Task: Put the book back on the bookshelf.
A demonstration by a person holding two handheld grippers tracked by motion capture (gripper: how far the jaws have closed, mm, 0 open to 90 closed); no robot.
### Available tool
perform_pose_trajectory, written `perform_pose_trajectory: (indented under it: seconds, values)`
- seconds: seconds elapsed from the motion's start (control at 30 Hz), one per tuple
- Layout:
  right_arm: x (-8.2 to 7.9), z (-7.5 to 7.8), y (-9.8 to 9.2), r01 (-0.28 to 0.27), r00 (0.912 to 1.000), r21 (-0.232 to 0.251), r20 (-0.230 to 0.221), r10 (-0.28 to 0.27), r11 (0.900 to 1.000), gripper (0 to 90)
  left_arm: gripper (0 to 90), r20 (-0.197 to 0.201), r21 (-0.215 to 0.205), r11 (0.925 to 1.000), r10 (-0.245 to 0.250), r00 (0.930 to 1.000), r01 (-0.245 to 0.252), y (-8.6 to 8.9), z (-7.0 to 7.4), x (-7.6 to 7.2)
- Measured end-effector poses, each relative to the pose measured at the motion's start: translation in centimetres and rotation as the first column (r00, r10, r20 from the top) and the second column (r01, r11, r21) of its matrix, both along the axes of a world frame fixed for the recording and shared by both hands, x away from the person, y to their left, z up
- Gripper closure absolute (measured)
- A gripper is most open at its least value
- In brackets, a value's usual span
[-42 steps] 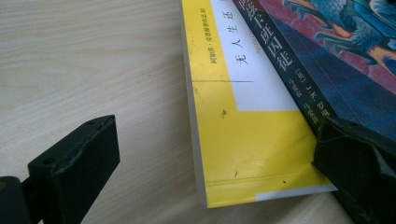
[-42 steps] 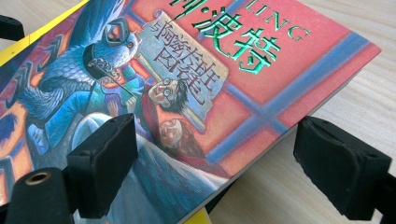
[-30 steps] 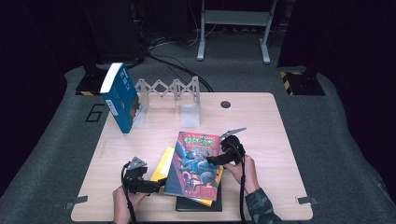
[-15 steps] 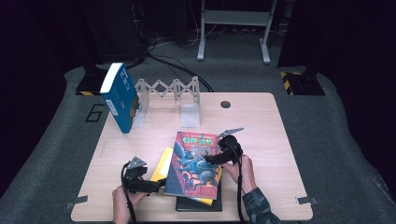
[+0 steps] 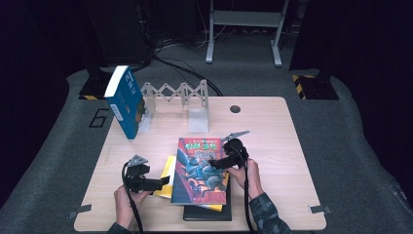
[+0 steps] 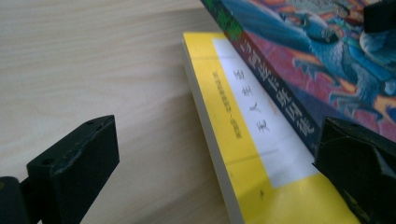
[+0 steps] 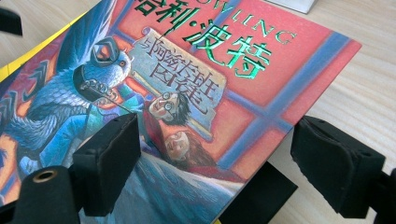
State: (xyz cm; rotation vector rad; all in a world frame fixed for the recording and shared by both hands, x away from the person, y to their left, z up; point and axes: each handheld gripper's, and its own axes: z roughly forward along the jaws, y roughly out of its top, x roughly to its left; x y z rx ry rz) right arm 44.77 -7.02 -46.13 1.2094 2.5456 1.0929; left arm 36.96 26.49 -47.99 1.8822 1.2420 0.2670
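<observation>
The black book (image 5: 207,213) at the bottom of the pile is almost fully covered, and the yellow book (image 6: 243,154) above it shows mostly its side strip. On top lies the red illustrated book (image 7: 243,70) with green letters. The right gripper (image 7: 224,154) stands wide open; the book's right edge lies between its jaws, which do not press it. The left gripper (image 6: 210,163) is also open, around the yellow book's edge. Bare wooden table (image 5: 287,146) is just outside the right fingers.
</observation>
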Motion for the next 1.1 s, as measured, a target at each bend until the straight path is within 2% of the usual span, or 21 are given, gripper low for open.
perform_pose_trajectory:
  seconds: [0.13, 0.17, 0.2, 0.23, 0.27, 0.33, 0.37, 0.4, 0.43, 0.47, 0.57, 0.6, 0.67, 0.73, 0.77, 0.8, 0.93, 0.97, 1.03, 1.07, 1.1]
  values:
    - [-0.4, 0.2, 0.1, -0.004, 1.0, -0.002, -0.003, 0.004, 1.0, 13.9, 0.0, 0.015, 0.004, 1.0, -0.003, 0.9999, 0.003, -0.4, 1.3, 1.7]
    - [-0.5, 0.2, 0.1, -0.021, 0.9998, -0.008, 0.006, 0.021, 1.0, 13.6, 0.0, 0.005, 0.009, 0.9998, -0.015, 0.9999, 0.015, -0.4, 1.6, 2.0]
    - [-0.9, 0.3, 0.2, -0.004, 1.0, -0.02, 0.0, 0.004, 1.0, 12.9, 0.0, 0.012, 0.011, 0.9999, -0.012, 0.9999, 0.012, -0.6, 1.7, 2.4]
    - [-1.0, 0.3, 0.2, -0.02, 0.9996, -0.025, 0.02, 0.021, 0.999, 10.3, 0.0, 0.012, 0.011, 0.9999, -0.012, 0.9999, 0.012, -0.6, 1.7, 2.4]
    - [-1.3, 0.3, 0.3, -0.015, 0.9998, -0.037, 0.016, 0.015, 0.999, 8.3, 0.0, 0.003, 0.01, 0.9998, -0.015, 0.9999, 0.015, -0.7, 2.0, 3.1]
    - [-1.5, 0.3, 0.3, -0.021, 0.9998, -0.038, 0.006, 0.021, 0.999, 7.8, 0.0, -0.001, 0.003, 0.9998, -0.018, 0.9998, 0.018, -0.8, 2.1, 3.4]
    - [-1.8, 0.1, 0.2, -0.032, 0.9993, -0.032, 0.021, 0.032, 0.999, 7.9, 0.0, -0.007, -0.002, 1.0, -0.008, 0.9999, 0.008, -1.0, 2.2, 3.7]
    - [-1.8, 0.1, 0.2, -0.032, 0.9993, -0.032, 0.021, 0.032, 0.999, 7.9, 0.0, -0.005, 0.013, 0.9997, -0.02, 0.9998, 0.02, -1.0, 2.3, 4.0]
    - [-2.1, 0.0, 0.1, -0.032, 0.999, -0.026, 0.029, 0.033, 0.999, 7.9, 0.0, -0.018, 0.0, 0.9999, -0.014, 0.9997, 0.014, -1.3, 2.4, 4.7]
    - [-2.2, 0.0, 0.0, -0.029, 0.9993, -0.022, 0.025, 0.029, 0.999, 7.9, 0.0, -0.023, 0.01, 0.9996, -0.024, 0.9995, 0.024, -1.4, 2.4, 5.1]
    - [-2.3, -0.2, -0.1, -0.028, 0.9994, 0.0, 0.021, 0.028, 1.0, 8.1, 0.0, -0.03, 0.009, 0.9997, -0.021, 0.9993, 0.022, -1.7, 2.5, 5.7]
    - [-2.4, -0.3, -0.1, -0.028, 0.999, -0.002, 0.034, 0.028, 1.0, 8.2, 0.0, -0.025, 0.004, 0.9999, -0.015, 0.9996, 0.015, -2.0, 2.6, 6.4]
    - [-2.4, -0.3, -0.1, -0.031, 0.9983, -0.001, 0.049, 0.031, 1.0, 8.3, 0.0, -0.032, 0.001, 0.9999, -0.014, 0.9994, 0.014, -2.2, 2.7, 6.7]
    - [-2.7, -0.2, 0.0, -0.012, 0.9993, 0.001, 0.036, 0.012, 1.0, 8.3, 0.0, -0.028, 0.016, 0.9997, -0.02, 0.9994, 0.021, -2.6, 2.8, 7.3]
    - [-2.7, -0.2, 0.0, -0.012, 0.9993, 0.001, 0.036, 0.012, 1.0, 8.3, 0.0, -0.03, 0.01, 0.9998, -0.015, 0.9994, 0.016, -2.8, 2.8, 7.6]
    - [-2.7, -0.3, 0.0, -0.011, 0.9993, 0.001, 0.036, 0.011, 1.0, 8.3, 0.0, -0.044, 0.02, 0.9992, -0.032, 0.9985, 0.033, -3.1, 2.9, 8.1]
    - [-2.6, -0.3, -0.1, -0.021, 0.999, 0.0, 0.04, 0.021, 1.0, 8.3, 0.0, -0.042, 0.028, 0.9991, -0.03, 0.9987, 0.031, -3.5, 2.8, 8.9]
    - [-2.6, -0.4, -0.1, -0.02, 0.9988, 0.005, 0.045, 0.02, 1.0, 8.3, 0.0, -0.06, 0.027, 0.9988, -0.039, 0.9974, 0.041, -3.8, 2.6, 9.4]
    - [-2.6, -0.3, -0.1, -0.02, 0.9987, 0.003, 0.047, 0.02, 1.0, 8.4, 0.0, -0.065, 0.032, 0.9982, -0.049, 0.9967, 0.051, -3.8, 2.5, 9.7]
    - [-2.6, -0.3, -0.1, -0.02, 0.9987, 0.002, 0.047, 0.02, 1.0, 8.4, 0.0, -0.068, 0.022, 0.999, -0.038, 0.997, 0.039, -4.1, 2.4, 9.9]
    - [-2.6, -0.4, -0.1, -0.019, 0.9986, 0.006, 0.05, 0.018, 1.0, 8.4, 0.0, -0.076, 0.029, 0.998, -0.053, 0.9957, 0.056, -4.3, 2.4, 10.3]
